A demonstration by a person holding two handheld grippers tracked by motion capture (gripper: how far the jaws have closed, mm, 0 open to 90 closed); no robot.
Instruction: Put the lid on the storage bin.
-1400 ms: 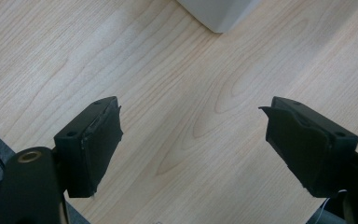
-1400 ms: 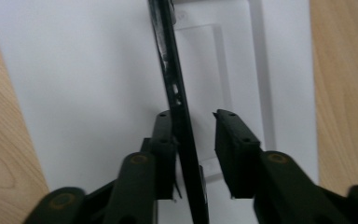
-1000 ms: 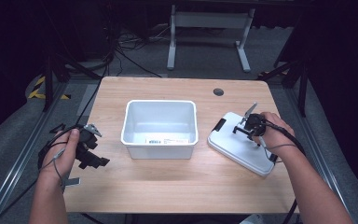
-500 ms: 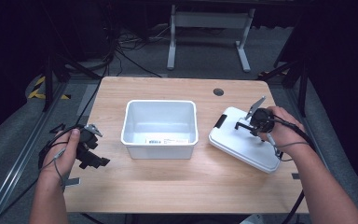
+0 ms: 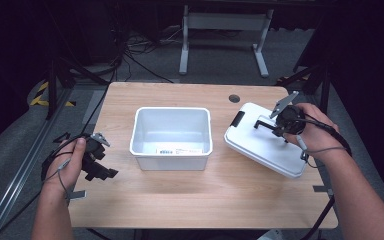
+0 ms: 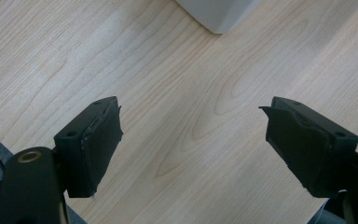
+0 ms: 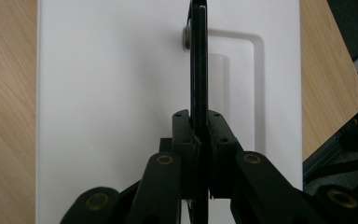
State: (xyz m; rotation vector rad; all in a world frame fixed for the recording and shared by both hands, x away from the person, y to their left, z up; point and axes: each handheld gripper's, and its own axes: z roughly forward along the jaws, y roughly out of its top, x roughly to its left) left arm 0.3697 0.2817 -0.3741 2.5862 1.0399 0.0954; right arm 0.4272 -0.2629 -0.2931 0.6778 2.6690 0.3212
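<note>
Since the earlier frame, the right claw (image 5: pixel 275 122) has shifted toward the lid's (image 5: pixel 260 145) far end, jaws pinching its black handle (image 7: pixel 198 60). Left of the bin (image 5: pixel 171 136), the left claw (image 5: pixel 102 169) rests spread over bare worktop (image 6: pixel 177 107). Right of the bin, the lid lies flat.

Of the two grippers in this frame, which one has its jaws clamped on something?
The right gripper, over the white lid, is shut on the lid's black handle. The left gripper hangs open above bare table, beside the white bin.
</note>
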